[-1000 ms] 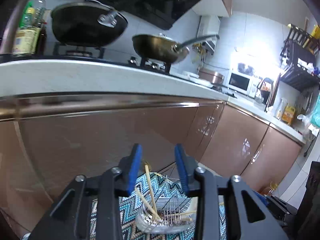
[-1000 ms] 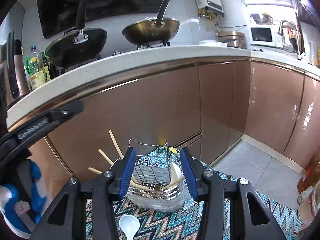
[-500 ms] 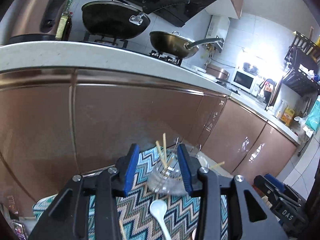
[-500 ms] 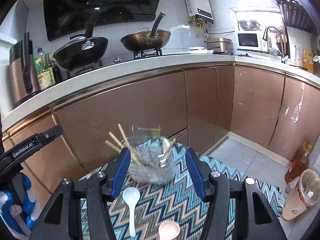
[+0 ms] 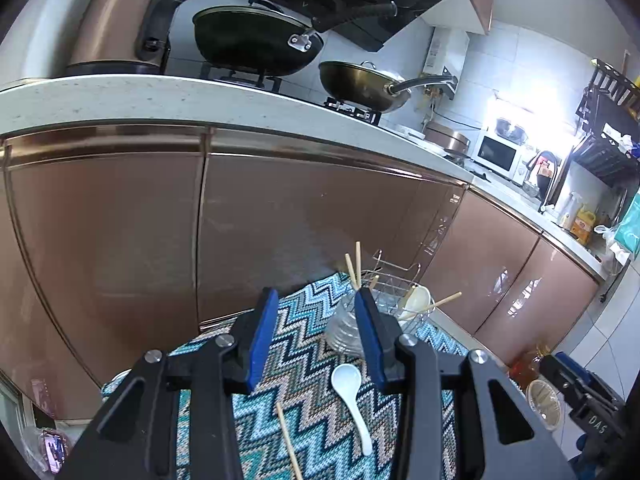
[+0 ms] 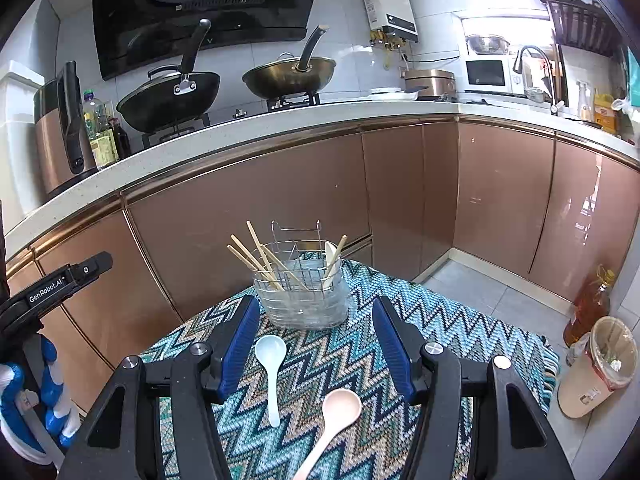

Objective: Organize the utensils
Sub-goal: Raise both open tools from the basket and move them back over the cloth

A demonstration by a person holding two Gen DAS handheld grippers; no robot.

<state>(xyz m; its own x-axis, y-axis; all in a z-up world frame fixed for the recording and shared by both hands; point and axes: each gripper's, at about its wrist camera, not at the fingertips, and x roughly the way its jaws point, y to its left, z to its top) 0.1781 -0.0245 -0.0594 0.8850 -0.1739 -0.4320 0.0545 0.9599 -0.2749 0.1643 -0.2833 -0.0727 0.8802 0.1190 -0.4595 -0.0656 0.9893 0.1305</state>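
- We have drawn both tongs back from the clear plastic-and-wire utensil basket on the zigzag-patterned cloth; it now looks smaller.
- Left tongs released, empty.
- Right tongs have just widened, empty.
- White ceramic spoon and pink spoon now show below the basket.

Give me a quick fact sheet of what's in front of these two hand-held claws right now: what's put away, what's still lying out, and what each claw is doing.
Surface: zigzag cloth
Holder: wire utensil basket, upright on the cloth
Put away: chopsticks and a cream spoon standing in the basket
Lying out: white spoon, pink spoon, one chopstick
Left gripper: open, empty
Right gripper: open, empty, jaws just widened, white spoon below the gap
Backdrop: copper cabinet doors, two woks on the stove
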